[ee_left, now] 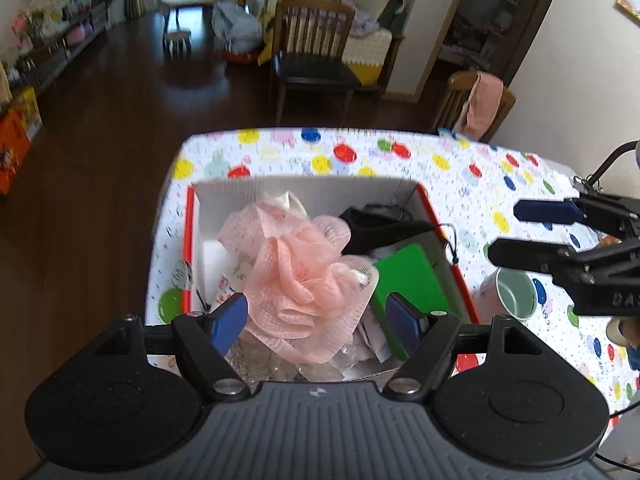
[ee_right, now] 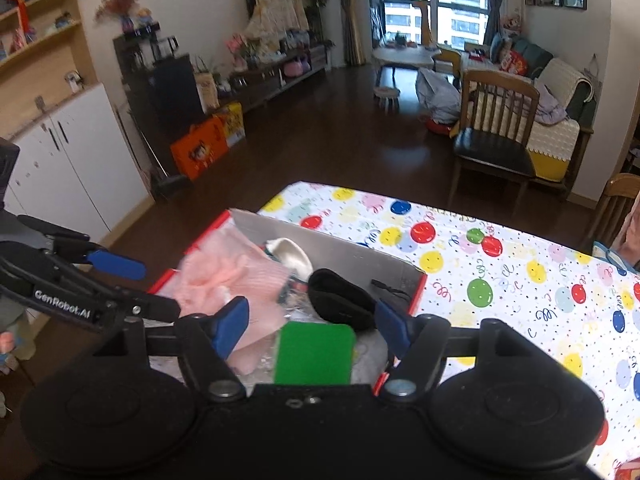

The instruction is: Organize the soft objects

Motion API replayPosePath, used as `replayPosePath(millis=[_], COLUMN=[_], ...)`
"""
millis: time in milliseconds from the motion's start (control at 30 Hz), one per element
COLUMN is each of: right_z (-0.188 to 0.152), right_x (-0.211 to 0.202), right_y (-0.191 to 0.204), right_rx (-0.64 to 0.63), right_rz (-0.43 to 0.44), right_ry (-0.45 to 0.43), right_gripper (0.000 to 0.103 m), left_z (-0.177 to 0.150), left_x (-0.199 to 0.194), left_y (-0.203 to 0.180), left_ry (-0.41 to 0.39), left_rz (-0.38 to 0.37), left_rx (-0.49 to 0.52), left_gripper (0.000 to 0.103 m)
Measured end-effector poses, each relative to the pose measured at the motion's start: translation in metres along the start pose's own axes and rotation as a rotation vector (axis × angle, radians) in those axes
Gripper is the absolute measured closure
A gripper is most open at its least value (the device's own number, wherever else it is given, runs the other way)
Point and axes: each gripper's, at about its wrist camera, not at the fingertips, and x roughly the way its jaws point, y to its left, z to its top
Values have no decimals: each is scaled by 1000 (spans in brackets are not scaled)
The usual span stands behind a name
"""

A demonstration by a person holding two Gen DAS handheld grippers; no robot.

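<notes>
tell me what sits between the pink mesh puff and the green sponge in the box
In the left wrist view, a small white crumpled bit, hard to identify, shows in the gap between the pink mesh puff and the green sponge; otherwise they nearly touch inside the box.

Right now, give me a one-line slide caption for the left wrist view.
Open left gripper above a cardboard box holding a pink bath pouf, green sponge and black pouch.
</notes>
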Motion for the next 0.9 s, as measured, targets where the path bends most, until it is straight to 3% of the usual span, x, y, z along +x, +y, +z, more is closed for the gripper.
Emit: replayPosePath(millis=[367, 433, 600, 800, 900], right_z=[-29, -36, -52, -68, -77], right_x=[-62, -70, -83, -94, -99], right_y=[16, 19, 25, 31, 34], right_rx=[-21, -38, -49, -49, -46], right_rz=[33, 15, 7, 18, 19], right_ry=[-152, -180, -228, -276, -296], right_gripper=[24, 23, 18, 10, 5], left_z=[-31, -38, -53, -67, -73], left_x=[-56, -63, -77, -94, -100], left_y=[-38, -43, -53, -67, -72], left_ry=[-184, -212, -273, -346, -368], left_rz=[69, 84, 80, 104, 102], left_rx=[88, 98, 80, 83, 69], left_gripper=[27, 19, 19, 7, 5])
